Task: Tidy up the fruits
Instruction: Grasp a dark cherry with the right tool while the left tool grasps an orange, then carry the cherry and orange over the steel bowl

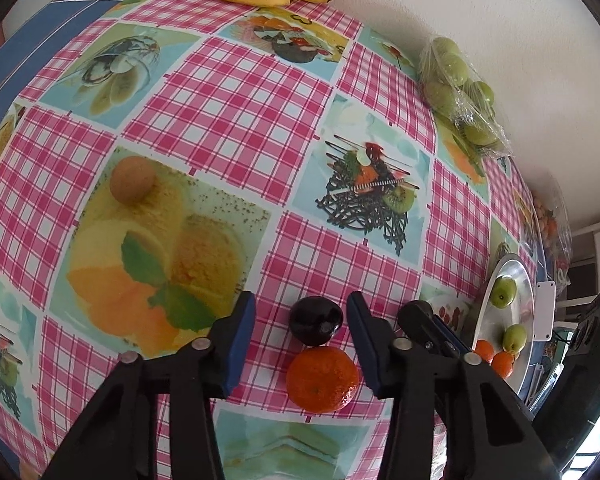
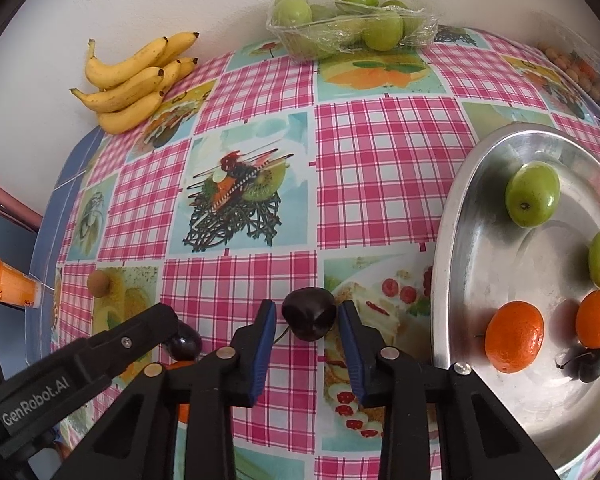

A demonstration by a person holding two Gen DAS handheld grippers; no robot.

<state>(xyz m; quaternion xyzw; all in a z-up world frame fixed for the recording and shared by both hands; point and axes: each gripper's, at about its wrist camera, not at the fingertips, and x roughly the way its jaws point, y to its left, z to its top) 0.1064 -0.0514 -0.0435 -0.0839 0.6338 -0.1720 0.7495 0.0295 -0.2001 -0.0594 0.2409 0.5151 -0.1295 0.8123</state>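
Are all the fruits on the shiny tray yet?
Not yet. Done: the tray holds two green fruits, two oranges and one cherry. In hand: the right gripper is shut on a dark cherry; the left gripper is open around a second cherry beside a loose orange. Left: those, plus a small brown fruit.

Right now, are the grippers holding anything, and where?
The right gripper seems to pinch a cherry by its two sides. The left gripper holds nothing: its pads stand apart from a second cherry.
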